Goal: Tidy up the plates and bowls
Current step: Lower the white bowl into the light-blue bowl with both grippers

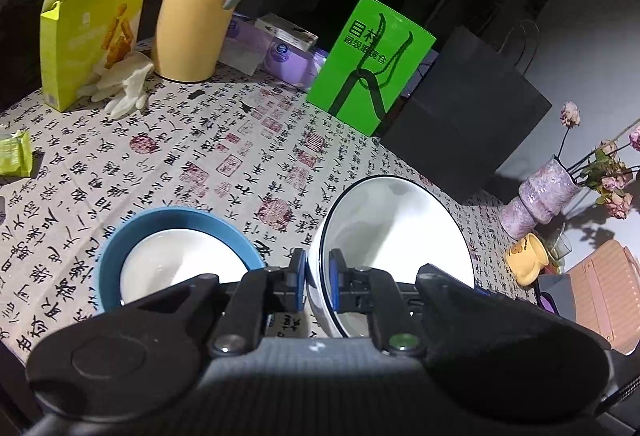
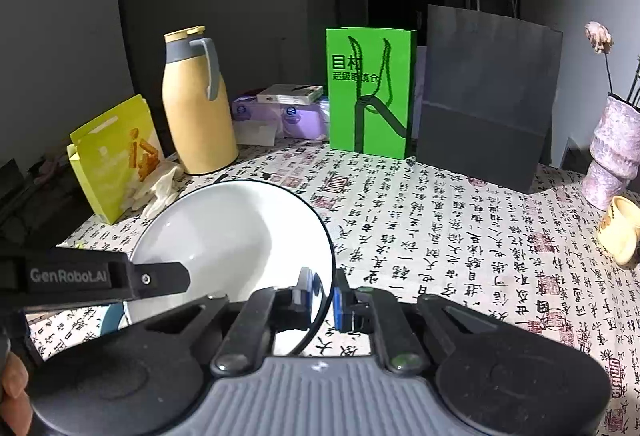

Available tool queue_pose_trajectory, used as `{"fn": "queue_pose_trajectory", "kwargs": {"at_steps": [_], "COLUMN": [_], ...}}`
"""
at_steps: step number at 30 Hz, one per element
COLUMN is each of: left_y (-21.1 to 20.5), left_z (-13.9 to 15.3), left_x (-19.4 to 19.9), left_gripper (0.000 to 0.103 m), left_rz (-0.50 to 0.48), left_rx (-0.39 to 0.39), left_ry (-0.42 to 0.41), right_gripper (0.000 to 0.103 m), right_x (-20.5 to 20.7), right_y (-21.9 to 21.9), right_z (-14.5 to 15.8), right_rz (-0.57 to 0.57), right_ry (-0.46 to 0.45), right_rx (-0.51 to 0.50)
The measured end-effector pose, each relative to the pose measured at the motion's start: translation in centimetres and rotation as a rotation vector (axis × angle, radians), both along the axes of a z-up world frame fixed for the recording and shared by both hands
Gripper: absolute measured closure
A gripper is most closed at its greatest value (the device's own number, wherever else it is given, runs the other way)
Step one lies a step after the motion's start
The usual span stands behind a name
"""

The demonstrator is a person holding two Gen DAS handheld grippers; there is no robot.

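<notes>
Left wrist: both grippers clamp white bowl rim, opposite sides.

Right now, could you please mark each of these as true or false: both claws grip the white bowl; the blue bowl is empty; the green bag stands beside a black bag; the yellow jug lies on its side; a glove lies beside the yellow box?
1. Both the left claw and the right claw grip the white bowl by its rim. True.
2. The blue bowl is empty. False: a white dish sits inside it.
3. The green bag stands beside a black bag. True.
4. The yellow jug lies on its side. False: it stands upright.
5. A glove lies beside the yellow box. True.
</notes>
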State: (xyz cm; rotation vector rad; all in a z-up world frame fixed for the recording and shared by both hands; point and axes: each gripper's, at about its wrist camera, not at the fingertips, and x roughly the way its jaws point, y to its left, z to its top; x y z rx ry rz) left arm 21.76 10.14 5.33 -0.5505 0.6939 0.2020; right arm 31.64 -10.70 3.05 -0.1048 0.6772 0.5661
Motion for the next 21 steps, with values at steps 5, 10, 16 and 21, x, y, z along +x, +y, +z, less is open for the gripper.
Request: {"fn": "queue_pose_trajectory", "kwargs": {"at_steps": [5,10,16,21], "left_y": [1.0,1.9,3.0,4.1], "left_z": [0.0,0.1,0.0,-0.2], "left_x": [-0.8,-1.4,-1.8,-2.2], "left_gripper": [0.091,0.091,0.091,0.091], "left_rz": [0.017,0.029,0.042,0.058], "left_rx": [-0.002,0.002,-0.009,-0.012], "left_ry": [-0.003,-0.005,-0.009,-0.007], "right_gripper": [0.093,0.093,0.093,0.093], "right_x": [-0.6,-1.1,-1.5,-1.7], "right_y": [1.0,1.9,3.0,4.0], "right_z": [0.1,0.1,0.1,-0.1], "right_rz": [0.017,0.031,0.044,0.055], "right_ry": [-0.004,-0.005,-0.009,-0.005], "right_rx": [0.000,0.002,-0.006,-0.007]}}
